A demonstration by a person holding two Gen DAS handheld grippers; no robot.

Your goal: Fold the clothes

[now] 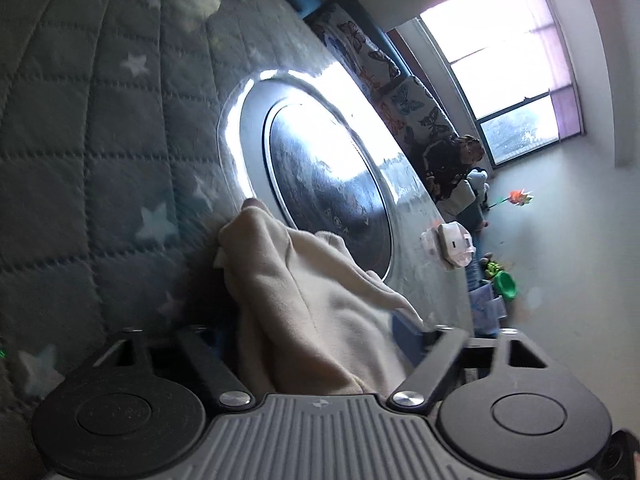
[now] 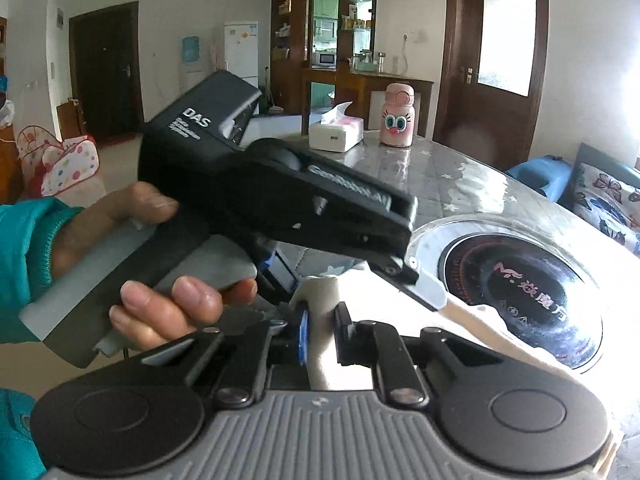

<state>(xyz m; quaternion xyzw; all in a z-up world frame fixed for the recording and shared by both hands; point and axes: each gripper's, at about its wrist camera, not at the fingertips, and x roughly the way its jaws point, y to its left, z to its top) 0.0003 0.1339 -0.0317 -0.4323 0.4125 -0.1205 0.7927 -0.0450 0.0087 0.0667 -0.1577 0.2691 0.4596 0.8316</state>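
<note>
One tissue box [image 2: 335, 132] and one pink bottle [image 2: 397, 115] stand at the far edge of the tabletop [image 2: 440, 184], with one round induction plate [image 2: 516, 292] inset near its centre. One cream garment [image 1: 316, 320], soft and creased, lies bunched beside the plate, partly covering its rim. The left tool [image 1: 320, 334] is spread with the garment between its fingers, and crosses in front of the right tool [image 2: 322, 332], which pinches a garment fold.

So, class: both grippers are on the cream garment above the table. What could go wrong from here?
1. The right gripper pinches only a narrow fold of the cream garment; it might slip out.
2. The left gripper has the cloth between jaws that look not fully closed, so that side could drop.
3. The two grippers are close together and may collide.
</note>
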